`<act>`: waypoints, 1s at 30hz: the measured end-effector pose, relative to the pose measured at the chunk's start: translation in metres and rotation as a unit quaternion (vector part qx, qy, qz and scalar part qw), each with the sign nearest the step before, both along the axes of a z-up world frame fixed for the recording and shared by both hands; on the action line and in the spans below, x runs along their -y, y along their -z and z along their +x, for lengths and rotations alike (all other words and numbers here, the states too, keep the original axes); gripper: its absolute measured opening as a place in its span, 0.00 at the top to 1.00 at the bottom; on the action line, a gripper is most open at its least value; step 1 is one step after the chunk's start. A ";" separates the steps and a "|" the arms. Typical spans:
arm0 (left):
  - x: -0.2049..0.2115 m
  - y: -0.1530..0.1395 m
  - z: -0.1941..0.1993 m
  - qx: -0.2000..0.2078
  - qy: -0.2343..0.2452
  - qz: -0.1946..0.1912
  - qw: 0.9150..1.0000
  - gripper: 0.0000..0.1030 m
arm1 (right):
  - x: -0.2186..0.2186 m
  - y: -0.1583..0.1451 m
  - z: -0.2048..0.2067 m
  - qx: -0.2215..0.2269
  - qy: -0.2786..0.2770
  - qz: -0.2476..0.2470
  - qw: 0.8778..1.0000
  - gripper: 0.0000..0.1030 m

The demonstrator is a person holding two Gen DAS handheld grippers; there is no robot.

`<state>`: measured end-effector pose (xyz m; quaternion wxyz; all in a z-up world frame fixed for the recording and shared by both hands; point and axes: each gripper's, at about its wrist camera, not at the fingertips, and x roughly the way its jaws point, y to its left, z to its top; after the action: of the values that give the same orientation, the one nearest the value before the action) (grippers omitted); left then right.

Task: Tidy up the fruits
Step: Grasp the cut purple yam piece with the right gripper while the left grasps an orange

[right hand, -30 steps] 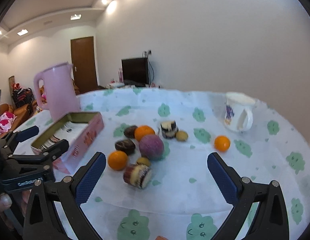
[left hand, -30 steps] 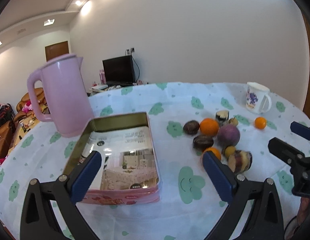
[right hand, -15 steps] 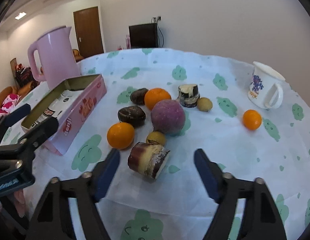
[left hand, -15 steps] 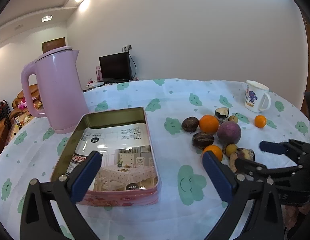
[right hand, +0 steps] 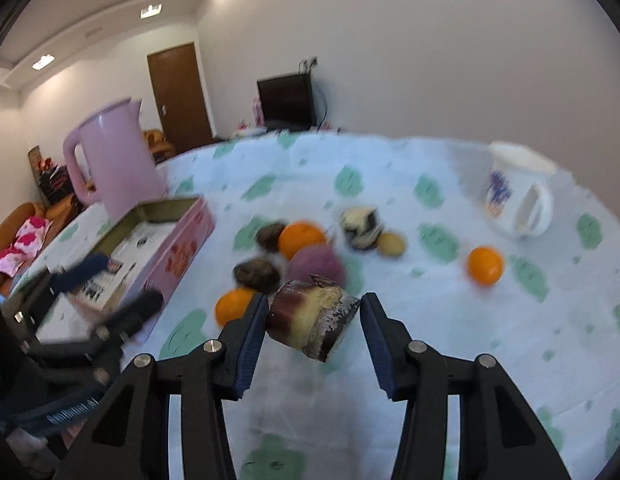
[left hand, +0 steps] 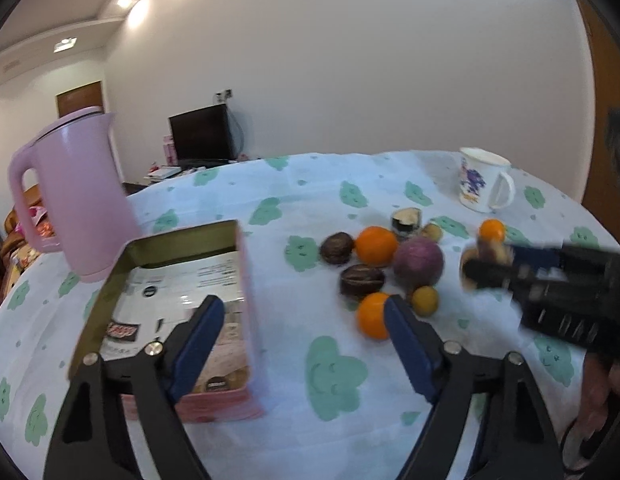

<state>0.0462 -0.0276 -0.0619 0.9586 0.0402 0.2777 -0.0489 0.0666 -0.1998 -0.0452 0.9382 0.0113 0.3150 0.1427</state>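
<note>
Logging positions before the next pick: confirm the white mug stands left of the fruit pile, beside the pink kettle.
Wrong side. In the left wrist view the white mug stands right of the fruit pile, far from the pink kettle, which is on the left.

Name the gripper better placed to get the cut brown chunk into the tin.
Right. The right gripper is closing around the chunk; the left gripper hangs by the tin, nothing between its closing jaws.

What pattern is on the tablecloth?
The tablecloth is white with green smiling clouds and small green dots, clearest in the left wrist view.
</note>
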 end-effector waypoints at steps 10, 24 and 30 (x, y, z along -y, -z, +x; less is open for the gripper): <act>0.029 0.019 0.036 -0.078 0.050 -0.026 0.995 0.30 | 0.048 -0.030 0.011 0.116 0.050 0.016 0.992 0.52; 0.033 0.042 0.065 -0.168 0.069 -0.059 0.982 0.57 | 0.065 -0.010 0.014 0.149 0.081 0.019 0.985 0.52; 0.029 0.043 0.068 -0.172 0.069 -0.077 0.980 0.63 | 0.064 -0.010 0.010 0.141 0.095 0.050 0.984 0.52</act>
<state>0.1140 -0.0570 -0.1046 0.8912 -0.0235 0.4301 -0.1420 0.0765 -0.2637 -0.0357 0.9809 0.0677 0.1691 0.0681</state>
